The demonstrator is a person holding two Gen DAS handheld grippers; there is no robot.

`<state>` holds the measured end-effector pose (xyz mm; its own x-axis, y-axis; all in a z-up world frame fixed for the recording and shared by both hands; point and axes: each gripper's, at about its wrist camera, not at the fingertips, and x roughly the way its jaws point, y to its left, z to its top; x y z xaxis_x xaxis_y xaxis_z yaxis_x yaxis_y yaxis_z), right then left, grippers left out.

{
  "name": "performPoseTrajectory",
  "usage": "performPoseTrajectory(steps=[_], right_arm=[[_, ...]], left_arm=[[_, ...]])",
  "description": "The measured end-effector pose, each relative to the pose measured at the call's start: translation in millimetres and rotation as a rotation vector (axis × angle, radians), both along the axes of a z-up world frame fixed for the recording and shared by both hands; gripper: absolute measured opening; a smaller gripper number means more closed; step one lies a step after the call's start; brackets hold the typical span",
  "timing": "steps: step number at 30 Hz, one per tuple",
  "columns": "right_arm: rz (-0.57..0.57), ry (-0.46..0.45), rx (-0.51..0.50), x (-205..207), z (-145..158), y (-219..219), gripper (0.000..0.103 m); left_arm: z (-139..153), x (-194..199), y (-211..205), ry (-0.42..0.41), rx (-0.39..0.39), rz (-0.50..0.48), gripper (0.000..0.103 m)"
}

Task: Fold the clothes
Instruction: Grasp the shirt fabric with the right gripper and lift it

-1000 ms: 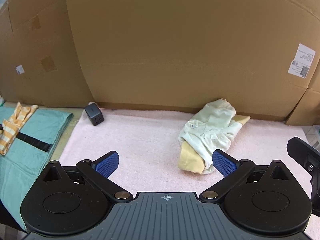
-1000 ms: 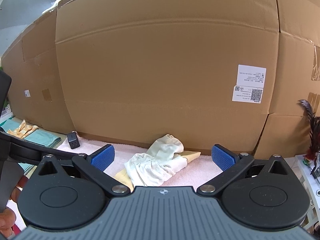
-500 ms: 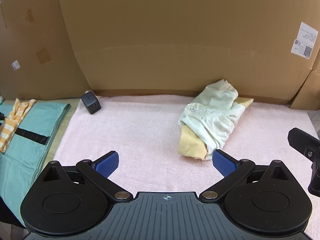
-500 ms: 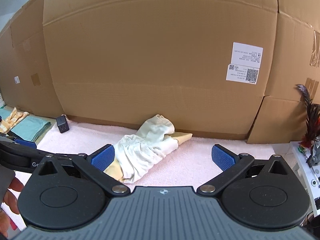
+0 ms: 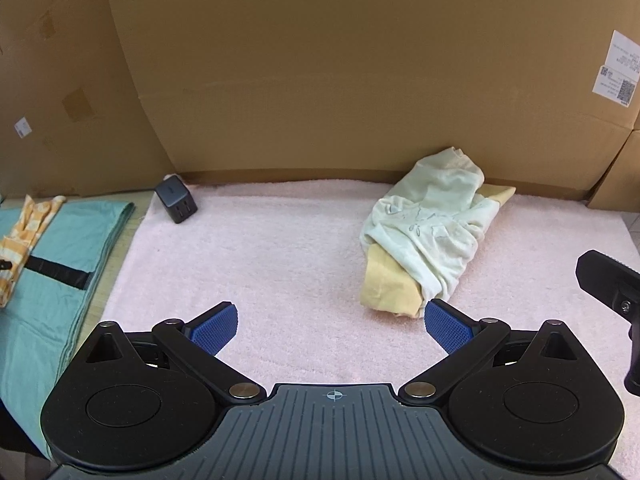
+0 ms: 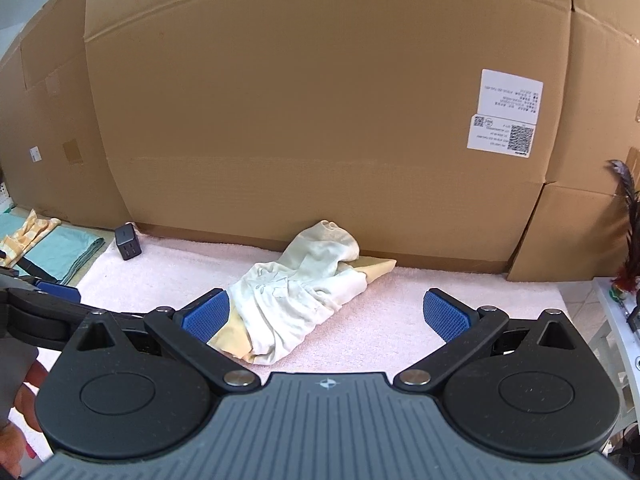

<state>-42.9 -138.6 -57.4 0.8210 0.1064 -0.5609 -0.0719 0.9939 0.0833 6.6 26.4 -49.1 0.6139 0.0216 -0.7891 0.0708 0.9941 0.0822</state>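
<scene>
A crumpled pale green garment (image 5: pixel 432 232) lies bunched over a yellow garment (image 5: pixel 386 288) on the pink towel (image 5: pixel 260 264), near the cardboard wall. It also shows in the right wrist view (image 6: pixel 296 296), with the yellow cloth (image 6: pixel 232 336) under it. My left gripper (image 5: pixel 331 328) is open and empty, hovering over the towel in front of and left of the pile. My right gripper (image 6: pixel 326 314) is open and empty, just in front of the pile; its left finger overlaps the pile's near end in the view.
A black charger block (image 5: pixel 176 199) stands at the towel's back left. A folded teal cloth (image 5: pixel 52 256) with a yellow striped garment (image 5: pixel 24 236) lies to the left. A cardboard wall (image 5: pixel 320 80) closes the back. A white stand with feathers (image 6: pixel 628 240) is at right.
Both grippers have risen and tilted down toward the towel, and the pile now sits lower in the right wrist view, between its fingers. Both stay open.
</scene>
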Motion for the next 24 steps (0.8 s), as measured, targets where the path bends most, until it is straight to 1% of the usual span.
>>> performPoseTrajectory(steps=[6, 10, 14, 16, 18, 20, 21, 22, 23, 24], right_arm=[[-0.001, 0.015, 0.034, 8.3, -4.8, -2.0, 0.103], [-0.007, 0.018, 0.021, 17.5, -11.1, -0.2, 0.103], [-0.011, 0.029, 0.012, 30.4, -17.5, 4.0, 0.101], [-0.014, 0.038, 0.018, 38.0, -21.1, 5.7, 0.093], [-0.017, 0.05, 0.018, 46.1, -25.1, 8.9, 0.083], [-0.017, 0.064, 0.018, 55.6, -29.4, 13.0, 0.076], [-0.016, 0.071, 0.022, 60.3, -31.8, 14.2, 0.068], [-0.015, 0.078, 0.026, 64.9, -34.3, 15.5, 0.064], [-0.014, 0.087, 0.029, 70.0, -37.1, 16.8, 0.05], [-0.014, 0.096, 0.032, 75.4, -40.4, 18.1, 0.022]], left_arm=[[-13.4, 12.7, 3.8, 0.03, 0.005, 0.002, 0.103], [-23.0, 22.4, 6.4, 0.049, 0.005, -0.01, 0.1], [-33.7, 33.4, 11.0, 0.069, -0.003, -0.011, 0.1], [-39.2, 38.9, 12.5, 0.076, 0.005, -0.017, 0.1], [-45.0, 44.9, 13.9, 0.085, 0.013, -0.022, 0.1], [-50.4, 51.8, 15.7, 0.099, 0.013, -0.025, 0.1], [-52.9, 54.4, 16.6, 0.104, 0.013, -0.028, 0.1], [-55.5, 56.9, 17.5, 0.109, 0.014, -0.031, 0.1], [-58.5, 59.8, 18.2, 0.115, 0.018, -0.033, 0.1], [-61.5, 62.6, 19.0, 0.121, 0.023, -0.035, 0.1]])
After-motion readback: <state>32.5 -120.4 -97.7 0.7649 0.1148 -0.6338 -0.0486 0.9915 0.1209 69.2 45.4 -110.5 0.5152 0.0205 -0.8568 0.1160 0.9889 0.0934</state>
